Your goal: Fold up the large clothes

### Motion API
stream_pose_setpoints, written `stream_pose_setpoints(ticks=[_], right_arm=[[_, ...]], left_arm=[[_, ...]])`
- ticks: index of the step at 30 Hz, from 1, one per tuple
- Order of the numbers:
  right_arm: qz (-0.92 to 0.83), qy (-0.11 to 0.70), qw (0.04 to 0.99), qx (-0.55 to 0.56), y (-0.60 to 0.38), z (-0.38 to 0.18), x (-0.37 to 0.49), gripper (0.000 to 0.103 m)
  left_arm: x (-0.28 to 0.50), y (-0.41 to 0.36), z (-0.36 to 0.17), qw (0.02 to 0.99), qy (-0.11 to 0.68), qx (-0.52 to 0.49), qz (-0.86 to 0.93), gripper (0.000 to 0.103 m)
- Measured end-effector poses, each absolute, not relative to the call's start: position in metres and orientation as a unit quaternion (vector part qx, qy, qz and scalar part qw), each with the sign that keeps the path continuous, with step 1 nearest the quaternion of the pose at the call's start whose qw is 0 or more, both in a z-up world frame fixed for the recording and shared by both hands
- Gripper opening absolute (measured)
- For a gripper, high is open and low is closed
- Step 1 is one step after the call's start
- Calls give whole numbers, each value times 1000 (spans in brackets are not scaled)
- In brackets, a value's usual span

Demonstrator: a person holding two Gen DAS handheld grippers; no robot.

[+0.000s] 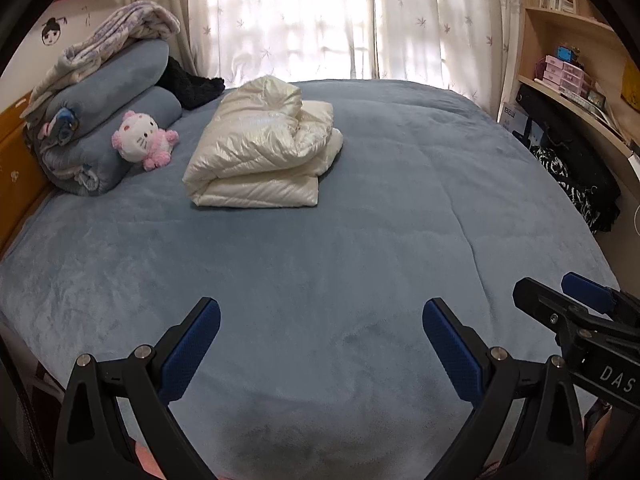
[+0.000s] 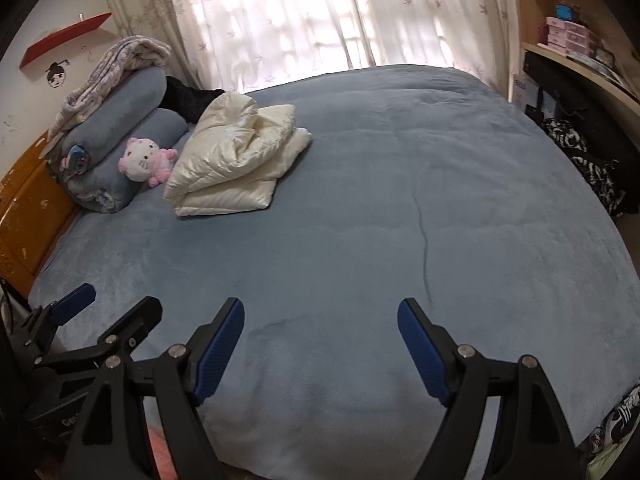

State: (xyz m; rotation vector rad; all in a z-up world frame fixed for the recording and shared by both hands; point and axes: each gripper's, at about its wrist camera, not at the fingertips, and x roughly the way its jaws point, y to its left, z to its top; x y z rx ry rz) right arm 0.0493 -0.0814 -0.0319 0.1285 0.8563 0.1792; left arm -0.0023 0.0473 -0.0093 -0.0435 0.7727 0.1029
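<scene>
A cream quilted puffer jacket (image 1: pixel 260 148) lies folded in a thick bundle on the blue bed cover (image 1: pixel 360 240), far from both grippers; it also shows in the right wrist view (image 2: pixel 236 156). My left gripper (image 1: pixel 320 312) is open and empty above the near edge of the bed. My right gripper (image 2: pixel 320 312) is open and empty beside it. The right gripper shows at the right edge of the left wrist view (image 1: pixel 560 292), and the left gripper shows at the lower left of the right wrist view (image 2: pixel 116 300).
Rolled blue blankets (image 1: pixel 108 120) with a patterned throw (image 1: pixel 120 36) and a pink and white plush toy (image 1: pixel 144 140) lie at the far left by the orange headboard (image 1: pixel 16 168). A dark garment (image 1: pixel 192 84) lies behind the jacket. Wooden shelves (image 1: pixel 572 60) stand right, curtains (image 1: pixel 320 16) behind.
</scene>
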Motion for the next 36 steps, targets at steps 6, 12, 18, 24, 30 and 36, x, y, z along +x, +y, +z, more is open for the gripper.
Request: stream_pose_setpoints(ticks=[6,12,18,24,30,36], right_arm=[[93,424,898,64,-81,-40,49,80],[95,426,898,59,-79,-44,47,80],[95,428,897,57,-77,-46,45,80],[96,424,899,54,-76,-45,43,81],[95,422,900,55,-77,-44,42,81],[96,421,900,53,-78,-44,42,81]], left_arm=[[1,47,-21,917,395,-29,52,100],[0,46,-28,912,405,-33,52,100],[1,47,-29,911,407,-38,50,100],[-1,45,-29,915,399,-35,53,100],[-1,44,-30,914,401,-39,53,100],[-1,46,-29,913,403,-39,52,100]])
